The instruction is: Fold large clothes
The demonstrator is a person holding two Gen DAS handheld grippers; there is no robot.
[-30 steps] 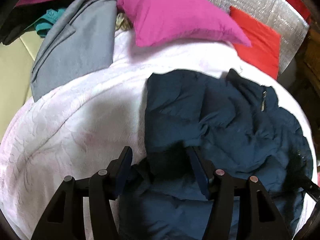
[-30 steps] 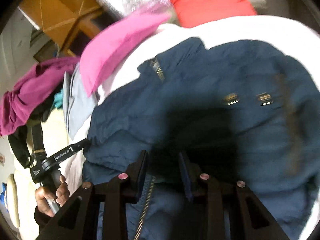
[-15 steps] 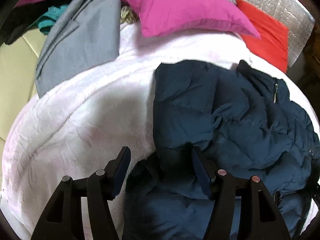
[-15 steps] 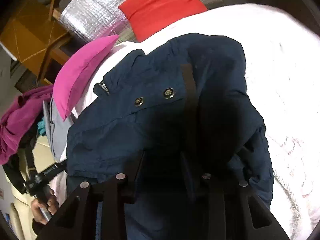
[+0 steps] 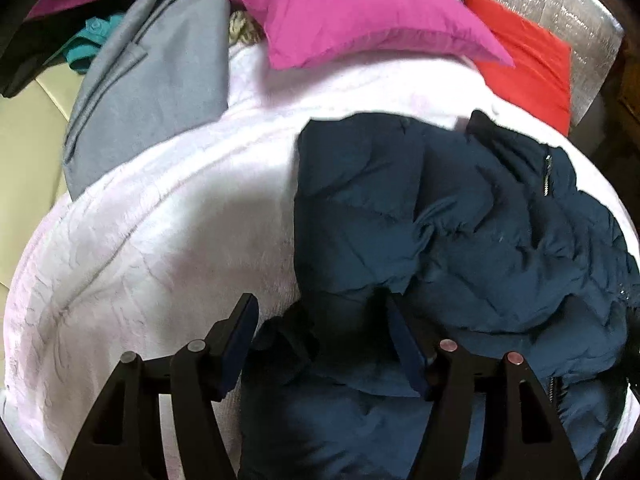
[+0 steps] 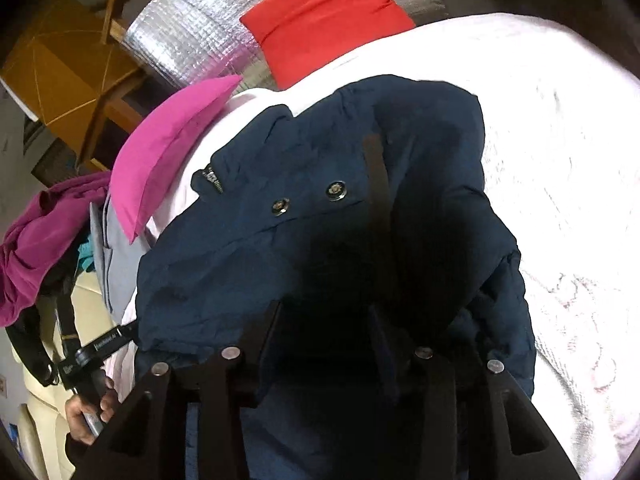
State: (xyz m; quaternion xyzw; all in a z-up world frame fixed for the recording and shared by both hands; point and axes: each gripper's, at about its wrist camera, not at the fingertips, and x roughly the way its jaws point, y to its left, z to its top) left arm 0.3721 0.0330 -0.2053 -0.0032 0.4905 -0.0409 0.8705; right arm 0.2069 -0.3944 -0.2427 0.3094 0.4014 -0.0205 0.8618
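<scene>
Lying crumpled on the pale pink-white quilted bedspread [image 5: 160, 240] is the dark navy padded jacket [image 5: 460, 240], bunched into puffy folds, with its zipper end showing near its far edge. Beyond the jacket, a magenta pillow [image 5: 360, 12] rests on the bedspread, and a red cushion [image 5: 528, 60] leans against a silver foil-quilted panel [image 5: 580, 20] farther back. To the side of the jacket away from the red cushion, a folded grey garment [image 5: 152, 88] lies over the bedspread's edge.

The left gripper [image 5: 320, 336] hovers over the jacket's near hem with its jaws spread wide; dark fabric sits between the two fingers, but neither pad presses it. The right gripper [image 6: 324, 340] hangs over the jacket's other side, where two metal snap buttons [image 6: 308, 196] and a dark strap show on the navy cloth. Its fingers are lost in deep shadow against the fabric, so whether it grips the jacket cannot be told. The person's hand [image 6: 88, 412] holds the left tool's handle beside the jacket.
</scene>
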